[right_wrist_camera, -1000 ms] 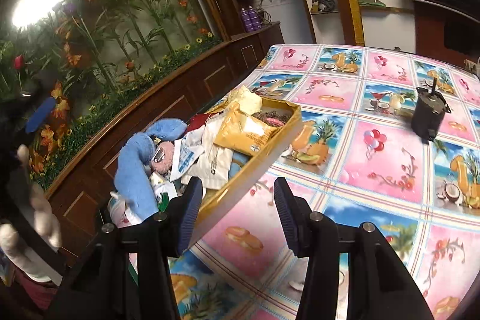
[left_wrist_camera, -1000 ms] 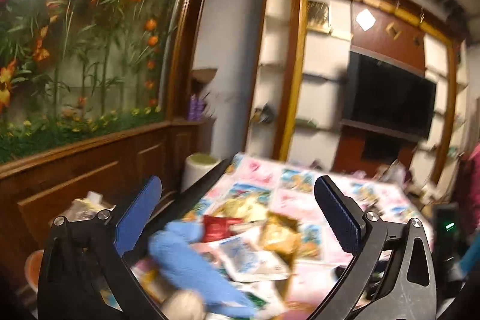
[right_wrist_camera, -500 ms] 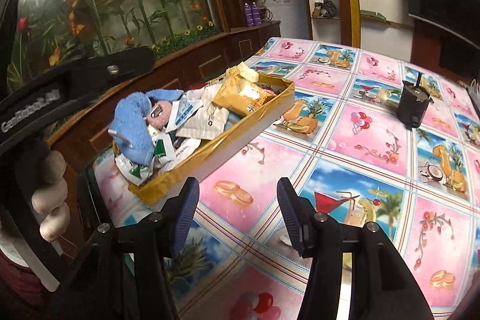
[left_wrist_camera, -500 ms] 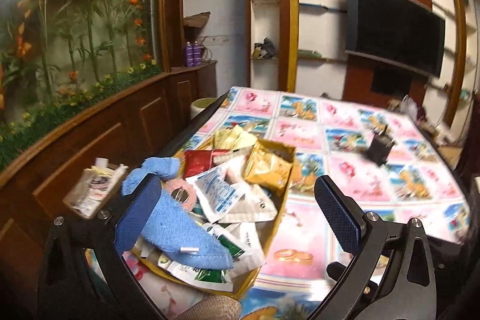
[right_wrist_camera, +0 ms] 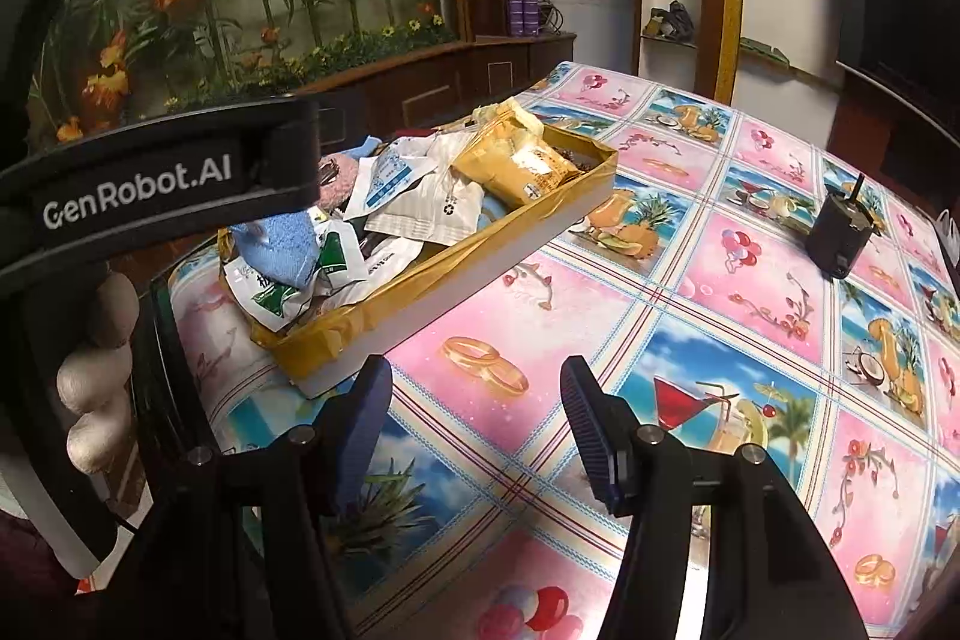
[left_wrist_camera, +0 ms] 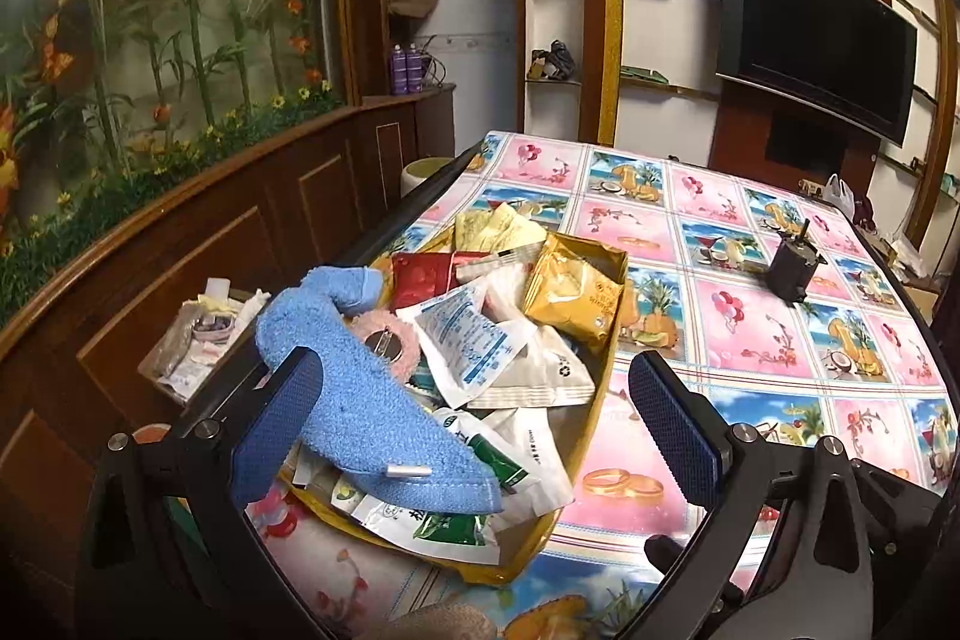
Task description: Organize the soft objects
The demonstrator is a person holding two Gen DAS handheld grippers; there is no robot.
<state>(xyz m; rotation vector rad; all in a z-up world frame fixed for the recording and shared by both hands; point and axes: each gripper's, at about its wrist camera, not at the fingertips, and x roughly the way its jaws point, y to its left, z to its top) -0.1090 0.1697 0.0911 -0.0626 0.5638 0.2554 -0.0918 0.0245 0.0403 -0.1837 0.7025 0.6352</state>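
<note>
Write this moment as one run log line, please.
left gripper: open, over blue sock in tray | right gripper: open, empty, jaws just opening

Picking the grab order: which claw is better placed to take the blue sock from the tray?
Left. The left claw stands open right over the tray, framing the blue sock. The right claw, jaws just opening and empty, points at bare tablecloth beside the tray, so it would probably need repositioning.

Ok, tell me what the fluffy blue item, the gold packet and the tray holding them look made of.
Fluffy blue sock-shaped item: terry-like fabric, matte looped pile. Gold packet: probably metallised plastic film, glossy and creased. Shallow tray: seemingly white board wrapped in shiny tan tape, wrinkled at the corners.
</note>
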